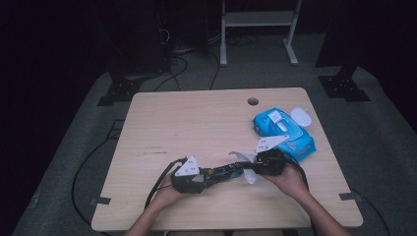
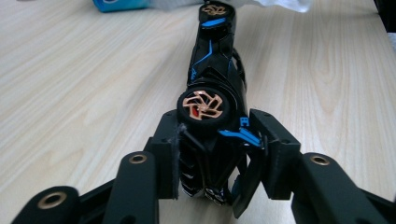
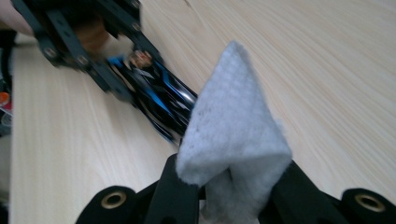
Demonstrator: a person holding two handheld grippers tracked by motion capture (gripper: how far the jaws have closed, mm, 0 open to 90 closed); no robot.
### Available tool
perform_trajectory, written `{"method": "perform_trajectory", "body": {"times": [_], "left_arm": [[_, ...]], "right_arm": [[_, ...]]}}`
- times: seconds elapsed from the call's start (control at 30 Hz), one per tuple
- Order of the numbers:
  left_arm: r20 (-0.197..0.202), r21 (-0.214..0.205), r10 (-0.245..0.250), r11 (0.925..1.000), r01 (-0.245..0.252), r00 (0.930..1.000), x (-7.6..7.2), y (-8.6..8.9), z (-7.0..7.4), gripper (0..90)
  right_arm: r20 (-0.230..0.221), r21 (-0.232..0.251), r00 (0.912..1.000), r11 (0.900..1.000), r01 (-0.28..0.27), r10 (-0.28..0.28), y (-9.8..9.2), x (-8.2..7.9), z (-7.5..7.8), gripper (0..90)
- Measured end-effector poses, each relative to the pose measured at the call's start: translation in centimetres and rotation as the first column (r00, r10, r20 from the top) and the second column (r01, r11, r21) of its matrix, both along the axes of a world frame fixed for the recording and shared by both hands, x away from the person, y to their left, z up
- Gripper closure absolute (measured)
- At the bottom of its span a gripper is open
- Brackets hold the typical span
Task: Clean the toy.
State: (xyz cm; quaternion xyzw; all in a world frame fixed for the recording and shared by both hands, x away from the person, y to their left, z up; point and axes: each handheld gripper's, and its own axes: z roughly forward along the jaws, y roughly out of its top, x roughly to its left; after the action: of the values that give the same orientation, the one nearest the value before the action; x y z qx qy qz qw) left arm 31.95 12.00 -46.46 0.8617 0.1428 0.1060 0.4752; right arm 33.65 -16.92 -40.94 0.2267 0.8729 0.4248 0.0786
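Note:
A black toy car point(image 2: 212, 70) with blue trim and copper wheels lies on its side between my left gripper's point(image 2: 219, 158) jaws, which are shut on its rear end. In the high view the left gripper point(image 1: 209, 175) holds the car point(image 1: 225, 171) pointing right, near the table's front middle. My right gripper point(image 3: 229, 186) is shut on a folded white wipe point(image 3: 233, 135), which stands up just in front of the car's nose point(image 3: 159, 93). From above, the right gripper point(image 1: 252, 167) and wipe point(image 1: 248, 158) meet the car's front end.
A blue pack of wipes point(image 1: 285, 130) with its white lid point(image 1: 301, 117) flipped open lies at the right of the wooden table point(image 1: 196, 123), just behind the right hand. A cable hole point(image 1: 253, 102) sits near the far edge. Cables trail off the front left.

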Motion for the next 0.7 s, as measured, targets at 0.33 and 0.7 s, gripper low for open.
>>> {"method": "perform_trajectory", "body": {"times": [0.33,0.7], "left_arm": [[0.012,-0.011,0.0,0.9999,0.0,0.9999,0.3,-0.2,-0.2,57.9],[0.009,-0.011,-0.002,0.9999,0.002,1.0,0.3,-0.2,-0.2,57.8]], "right_arm": [[-0.012,0.036,0.994,0.9935,-0.108,0.109,5.7,0.1,-0.5,82.3],[0.005,0.006,0.9934,0.9934,-0.114,0.114,6.1,-0.2,-0.4,57.0]]}}
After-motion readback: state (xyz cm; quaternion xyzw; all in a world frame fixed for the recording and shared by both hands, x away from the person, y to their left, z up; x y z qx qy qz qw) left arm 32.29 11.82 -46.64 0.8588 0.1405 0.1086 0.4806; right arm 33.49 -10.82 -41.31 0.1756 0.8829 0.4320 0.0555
